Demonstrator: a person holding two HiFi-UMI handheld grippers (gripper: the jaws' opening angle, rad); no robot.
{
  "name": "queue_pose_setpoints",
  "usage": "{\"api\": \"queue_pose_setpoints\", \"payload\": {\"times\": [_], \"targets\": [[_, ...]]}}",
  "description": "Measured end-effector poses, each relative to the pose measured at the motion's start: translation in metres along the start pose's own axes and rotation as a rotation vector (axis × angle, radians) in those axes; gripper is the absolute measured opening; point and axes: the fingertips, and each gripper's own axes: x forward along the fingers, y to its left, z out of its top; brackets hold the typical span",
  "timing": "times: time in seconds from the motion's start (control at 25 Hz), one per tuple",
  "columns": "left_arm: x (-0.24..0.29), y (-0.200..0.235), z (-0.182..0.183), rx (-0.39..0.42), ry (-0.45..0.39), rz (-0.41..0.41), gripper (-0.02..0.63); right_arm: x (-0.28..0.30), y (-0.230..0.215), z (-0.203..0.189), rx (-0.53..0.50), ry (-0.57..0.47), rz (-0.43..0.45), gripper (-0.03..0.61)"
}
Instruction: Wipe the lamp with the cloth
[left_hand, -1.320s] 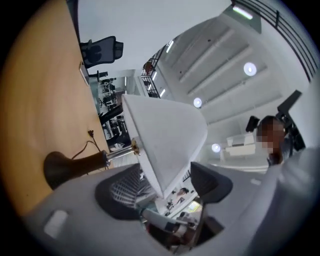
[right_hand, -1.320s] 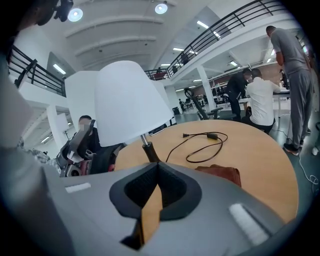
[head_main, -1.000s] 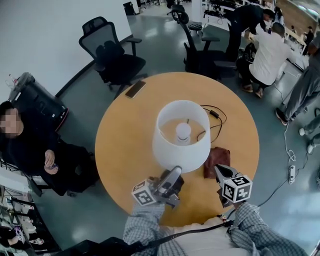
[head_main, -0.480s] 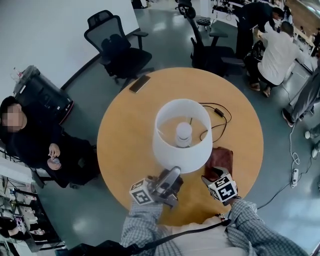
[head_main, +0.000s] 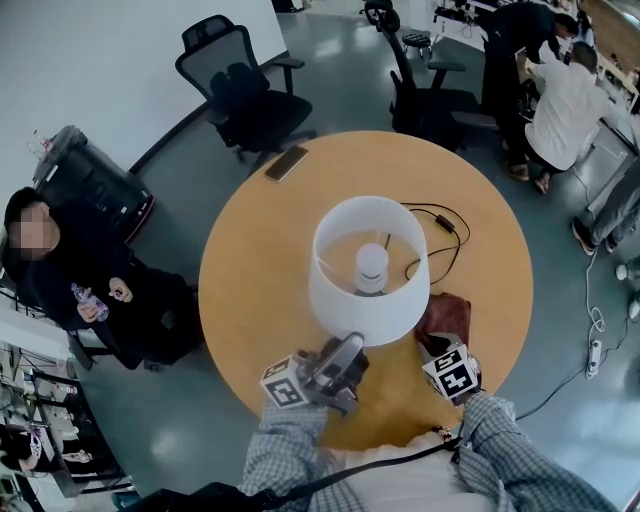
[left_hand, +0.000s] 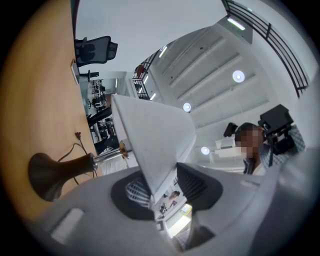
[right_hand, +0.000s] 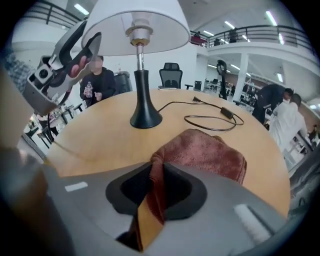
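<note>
A white-shaded lamp (head_main: 365, 270) stands mid-table on a dark flared base (right_hand: 145, 117). My left gripper (head_main: 345, 345) is shut on the near lower rim of the lampshade (left_hand: 150, 135), and the shade's edge runs between its jaws. A dark red cloth (head_main: 445, 315) lies crumpled on the table right of the lamp. My right gripper (head_main: 435, 350) points down at its near edge. In the right gripper view a raised fold of the cloth (right_hand: 210, 152) is pinched between the closing jaws of the right gripper (right_hand: 155, 192).
A black cable (head_main: 435, 235) loops on the round wooden table (head_main: 250, 290) behind the cloth. A phone (head_main: 287, 162) lies near the far left edge. Office chairs (head_main: 245, 95) stand beyond the table. A person (head_main: 70, 280) sits at the left, and others stand at the back right.
My right gripper has come down from above the cloth onto its near edge and now has a fold between its jaws. The left gripper has stayed on the lampshade rim.
</note>
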Motion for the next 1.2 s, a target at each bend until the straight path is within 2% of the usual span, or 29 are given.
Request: {"api": "queue_pose_setpoints", "payload": {"times": [0.12, 0.24, 0.56, 0.84, 0.96, 1.2], "targets": [[-0.001, 0.001, 0.001, -0.001, 0.001, -0.002, 0.138, 0.000, -0.005, 0.001, 0.107, -0.007, 0.092, 0.058], [-0.001, 0.003, 0.001, -0.004, 0.005, -0.003, 0.138, -0.011, -0.012, 0.015, 0.244, -0.078, 0.134, 0.057], [-0.001, 0.002, 0.002, -0.005, 0.009, -0.009, 0.140, -0.046, -0.026, 0.046, 0.310, -0.230, 0.093, 0.057], [-0.003, 0.005, 0.001, -0.011, 0.016, -0.008, 0.140, -0.120, -0.053, 0.115, 0.458, -0.519, 0.087, 0.057], [-0.005, 0.006, 0.000, -0.013, 0.021, -0.006, 0.139, -0.166, -0.057, 0.158, 0.445, -0.658, 0.095, 0.057], [-0.004, 0.005, -0.001, -0.016, 0.025, -0.009, 0.138, -0.244, -0.035, 0.256, 0.306, -0.867, 0.190, 0.057]]}}
